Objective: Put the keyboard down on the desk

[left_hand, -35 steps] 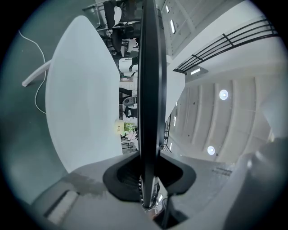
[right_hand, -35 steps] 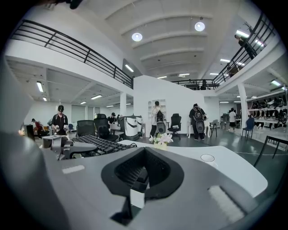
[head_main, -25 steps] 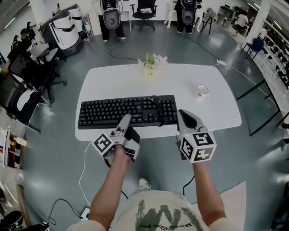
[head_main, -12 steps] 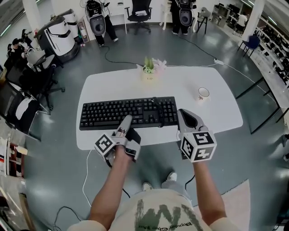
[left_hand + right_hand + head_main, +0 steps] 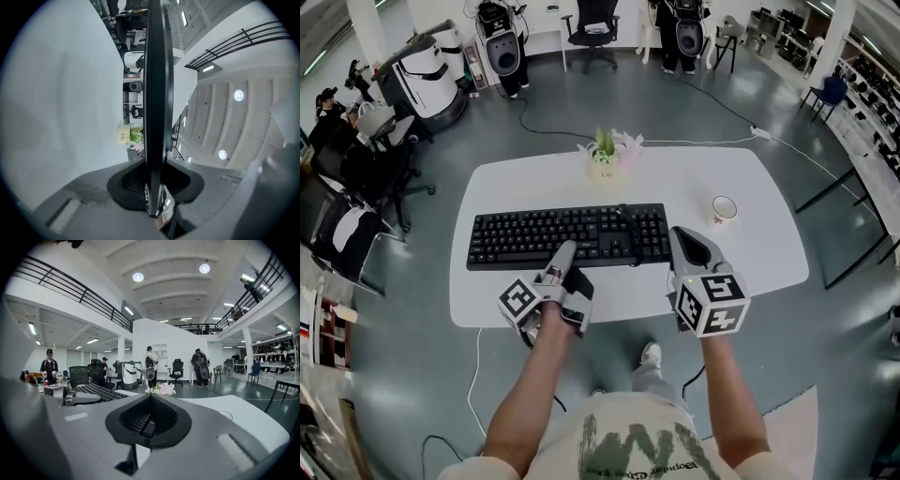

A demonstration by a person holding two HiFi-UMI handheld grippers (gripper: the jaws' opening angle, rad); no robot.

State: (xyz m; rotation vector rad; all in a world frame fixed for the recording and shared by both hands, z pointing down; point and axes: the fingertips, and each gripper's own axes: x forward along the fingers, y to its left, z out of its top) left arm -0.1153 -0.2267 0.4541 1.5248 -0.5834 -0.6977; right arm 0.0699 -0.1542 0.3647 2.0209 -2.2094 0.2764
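The black keyboard (image 5: pixel 567 235) hangs level over the white desk (image 5: pixel 750 187), long side left to right. My left gripper (image 5: pixel 562 251) is shut on the middle of its near edge. In the left gripper view the keyboard (image 5: pixel 157 93) shows edge-on between the jaws of the left gripper (image 5: pixel 154 187), with a gap of background between it and the desk top (image 5: pixel 61 93). My right gripper (image 5: pixel 686 239) floats just right of the keyboard, shut and empty. Seen from the right gripper (image 5: pixel 149 420), the keyboard (image 5: pixel 101 391) lies to the left.
A small pot of flowers (image 5: pixel 607 150) stands at the desk's far edge, and a cup (image 5: pixel 724 208) sits to the right. The keyboard's cable (image 5: pixel 473 366) trails down to the floor. Office chairs (image 5: pixel 384 150) stand left of the desk.
Both grippers and the keyboard have moved forward over the desk; its front edge now lies under the grippers instead of under the keyboard. The grip has not changed.
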